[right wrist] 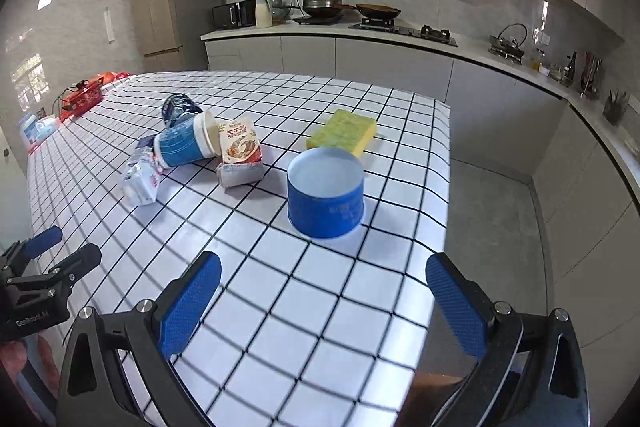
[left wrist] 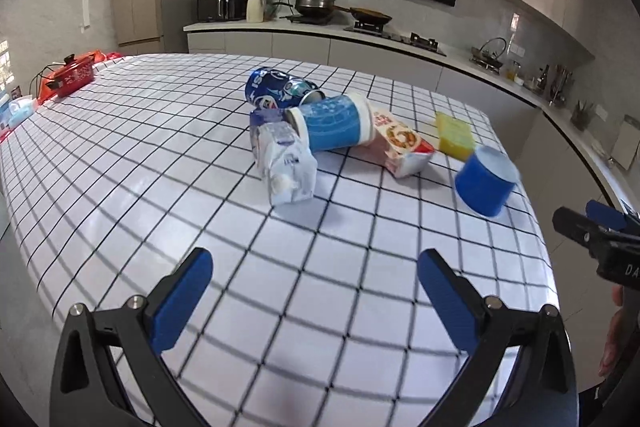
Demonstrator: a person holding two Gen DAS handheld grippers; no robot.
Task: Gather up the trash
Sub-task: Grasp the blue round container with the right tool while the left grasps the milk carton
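Trash lies on the checked table (left wrist: 160,147): a crushed blue can (left wrist: 276,91), a blue-and-white paper cup (left wrist: 332,123) on its side, a crumpled white carton (left wrist: 286,163), a red-and-white milk carton (left wrist: 402,143) and an upright blue tub (left wrist: 486,183). My left gripper (left wrist: 316,275) is open and empty, short of the pile. My right gripper (right wrist: 324,279) is open and empty, just short of the blue tub (right wrist: 326,195). The right wrist view also shows the cup (right wrist: 186,143), the milk carton (right wrist: 240,155), the white carton (right wrist: 140,183) and the can (right wrist: 178,109).
A yellow sponge (right wrist: 344,131) lies behind the tub near the table's right edge. A red pot (left wrist: 74,75) and tissue packs (left wrist: 20,109) sit at the far left corner. A kitchen counter (right wrist: 400,35) with stove and pans runs behind.
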